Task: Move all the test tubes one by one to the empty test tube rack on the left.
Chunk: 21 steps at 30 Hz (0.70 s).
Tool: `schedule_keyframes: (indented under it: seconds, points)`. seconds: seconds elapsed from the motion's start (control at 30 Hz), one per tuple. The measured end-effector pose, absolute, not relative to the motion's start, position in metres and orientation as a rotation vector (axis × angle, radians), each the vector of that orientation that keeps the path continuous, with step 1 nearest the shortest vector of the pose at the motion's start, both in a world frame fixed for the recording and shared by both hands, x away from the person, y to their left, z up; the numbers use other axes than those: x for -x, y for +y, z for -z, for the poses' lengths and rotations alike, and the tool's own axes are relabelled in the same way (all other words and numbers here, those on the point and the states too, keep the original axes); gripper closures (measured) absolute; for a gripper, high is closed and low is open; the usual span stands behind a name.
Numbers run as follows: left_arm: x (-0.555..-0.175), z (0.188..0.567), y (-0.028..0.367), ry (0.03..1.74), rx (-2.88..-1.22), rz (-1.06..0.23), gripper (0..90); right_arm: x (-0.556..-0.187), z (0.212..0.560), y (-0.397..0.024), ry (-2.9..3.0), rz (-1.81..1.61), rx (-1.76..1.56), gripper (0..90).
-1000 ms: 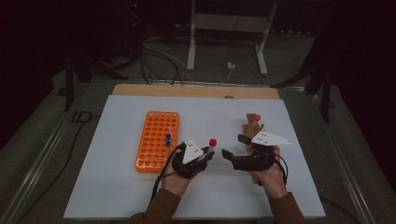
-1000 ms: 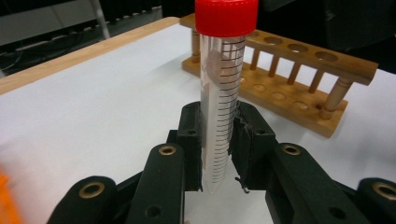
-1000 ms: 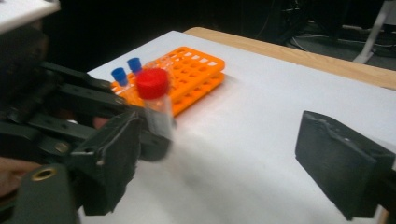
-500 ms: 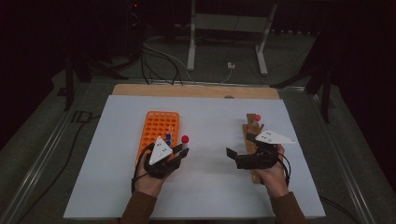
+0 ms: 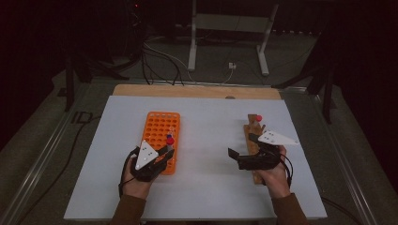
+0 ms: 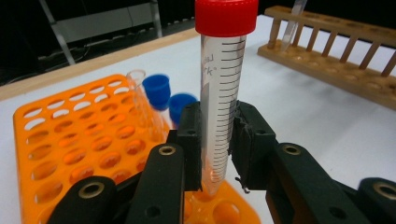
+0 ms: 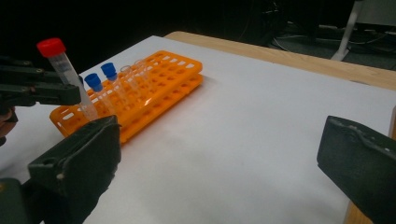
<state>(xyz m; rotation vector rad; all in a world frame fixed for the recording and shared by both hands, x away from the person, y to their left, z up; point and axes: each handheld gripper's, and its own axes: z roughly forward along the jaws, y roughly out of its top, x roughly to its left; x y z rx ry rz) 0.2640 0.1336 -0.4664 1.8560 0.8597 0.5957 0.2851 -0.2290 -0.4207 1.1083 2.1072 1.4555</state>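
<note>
Red-capped tube clamped upright in left gripper, tip over orange rack; right gripper spread wide, nothing gripped

orange rack, red-capped tube, fingers apart

A laboratory-style recording bench in a darkened room. A white worktop on a wooden board carries an orange tube rack with blue-capped tubes, a wooden tube rack and a graduated, red-capped tube, all typical lab ware. Behind the worktop, loose cables run across a grey floor past the metal legs of a stand.
</note>
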Motion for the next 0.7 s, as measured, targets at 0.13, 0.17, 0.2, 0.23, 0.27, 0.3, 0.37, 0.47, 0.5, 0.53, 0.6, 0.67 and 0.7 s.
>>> schedule_keyframes:
  seconds: [0.13,0.17,0.2,0.23,0.27,0.3,0.37,0.47,0.5,0.53,0.6,0.67,0.7]
  points:
    - [-0.265,0.474,0.135,0.874,-1.896,-0.586,74.9,-0.285,0.421,-0.229,2.111,-1.453,-1.108,0.0]
    - [-0.265,0.476,0.135,0.881,-1.909,-0.585,74.9,-0.285,0.421,-0.229,2.111,-1.453,-1.109,0.0]
    - [-0.265,0.477,0.135,0.89,-1.916,-0.579,74.9,-0.285,0.421,-0.229,2.111,-1.454,-1.107,0.0]
    - [-0.266,0.479,0.135,0.894,-1.928,-0.579,75.0,-0.285,0.421,-0.229,2.112,-1.454,-1.108,0.0]
    - [-0.266,0.48,0.135,0.9,-1.941,-0.577,74.9,-0.285,0.421,-0.229,2.112,-1.454,-1.108,0.0]
    - [-0.267,0.482,0.134,0.91,-1.949,-0.575,75.0,-0.285,0.421,-0.229,2.113,-1.453,-1.107,0.0]
    - [-0.268,0.484,0.132,0.925,-1.972,-0.571,75.0,-0.285,0.421,-0.229,2.113,-1.454,-1.107,0.0]
    - [-0.27,0.487,0.129,0.935,-2.012,-0.572,75.0,-0.286,0.422,-0.229,2.114,-1.453,-1.107,0.0]
    - [-0.271,0.488,0.128,0.939,-2.026,-0.573,75.0,-0.286,0.422,-0.229,2.114,-1.453,-1.108,0.0]
    - [-0.271,0.489,0.127,0.945,-2.034,-0.572,75.0,-0.286,0.422,-0.229,2.115,-1.452,-1.11,0.0]
    - [-0.272,0.49,0.126,0.95,-2.041,-0.569,75.0,-0.286,0.422,-0.229,2.118,-1.449,-1.111,0.0]
    - [-0.272,0.49,0.126,0.951,-2.041,-0.566,75.0,-0.286,0.423,-0.228,2.12,-1.448,-1.107,0.0]
    - [-0.272,0.49,0.127,0.952,-2.039,-0.563,74.9,-0.286,0.423,-0.228,2.121,-1.448,-1.107,0.0]
